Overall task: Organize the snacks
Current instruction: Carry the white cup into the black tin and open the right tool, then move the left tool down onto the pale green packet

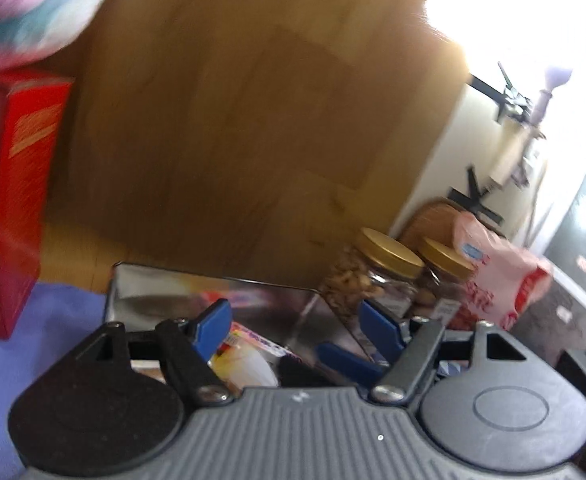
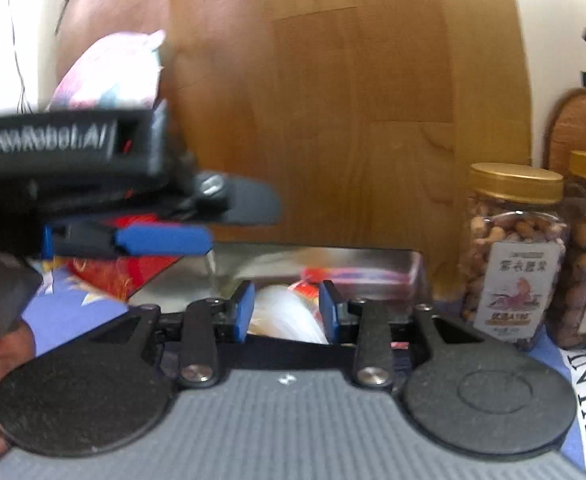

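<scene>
A shiny metal tin (image 1: 161, 300) stands open on the blue cloth, with wrapped snacks (image 1: 249, 356) inside. My left gripper (image 1: 293, 328) hangs open over the tin, holding nothing. In the right wrist view my right gripper (image 2: 287, 312) is over the same tin (image 2: 373, 264), its blue pads close on either side of a white and red snack packet (image 2: 289, 312). The left gripper (image 2: 141, 240) crosses that view at the left. Two gold-lidded nut jars (image 2: 513, 256) stand right of the tin.
A red box (image 1: 9, 200) stands left of the tin with a pastel bag (image 1: 41, 4) above it. A pink snack bag (image 1: 497, 276) lies behind the jars (image 1: 381, 280). A wooden board (image 2: 333, 100) stands upright behind everything.
</scene>
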The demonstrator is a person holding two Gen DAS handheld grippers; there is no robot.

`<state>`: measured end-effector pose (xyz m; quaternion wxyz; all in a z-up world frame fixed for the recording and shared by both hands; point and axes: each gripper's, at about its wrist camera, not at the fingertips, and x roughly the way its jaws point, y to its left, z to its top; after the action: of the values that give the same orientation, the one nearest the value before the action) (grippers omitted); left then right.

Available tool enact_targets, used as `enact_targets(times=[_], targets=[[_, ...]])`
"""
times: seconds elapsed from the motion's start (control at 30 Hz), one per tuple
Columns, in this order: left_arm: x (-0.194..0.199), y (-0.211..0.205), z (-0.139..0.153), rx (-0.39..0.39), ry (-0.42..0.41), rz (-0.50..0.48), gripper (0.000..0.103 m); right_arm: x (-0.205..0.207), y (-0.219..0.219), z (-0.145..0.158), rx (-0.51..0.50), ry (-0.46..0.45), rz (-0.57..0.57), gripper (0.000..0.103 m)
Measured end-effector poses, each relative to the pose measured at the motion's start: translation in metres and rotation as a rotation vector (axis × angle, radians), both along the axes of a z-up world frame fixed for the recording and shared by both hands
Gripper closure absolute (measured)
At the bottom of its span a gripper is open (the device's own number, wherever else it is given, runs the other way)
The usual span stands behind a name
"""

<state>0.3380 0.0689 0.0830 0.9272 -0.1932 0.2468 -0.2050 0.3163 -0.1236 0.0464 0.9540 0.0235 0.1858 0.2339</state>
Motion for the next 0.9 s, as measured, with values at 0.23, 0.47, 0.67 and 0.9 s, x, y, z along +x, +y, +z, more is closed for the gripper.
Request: enact_targets(times=[0.23, 0.47, 0.67, 0.9], targets=[[-0.048, 0.010, 0.004, 0.039, -0.028, 0.032, 0.031, -0.038, -0.023, 0.006, 0.044, 0.062, 0.038, 0.064], [-0.151, 0.043, -0.010, 0.074, -0.033, 0.115, 0.028, -0.113, -0.027, -0.010, 0.078, 0.218, 0.306, 0.057], [-0.183, 0.050, -0.047, 0.065, 0.075, 0.143, 0.028, -0.168, -0.015, -0.031, 0.010, 0.236, 0.338, 0.046], [-0.188, 0.036, -0.081, 0.019, 0.184, 0.075, 0.030, -0.172, 0.001, -0.039, -0.065, 0.273, 0.321, 0.047]])
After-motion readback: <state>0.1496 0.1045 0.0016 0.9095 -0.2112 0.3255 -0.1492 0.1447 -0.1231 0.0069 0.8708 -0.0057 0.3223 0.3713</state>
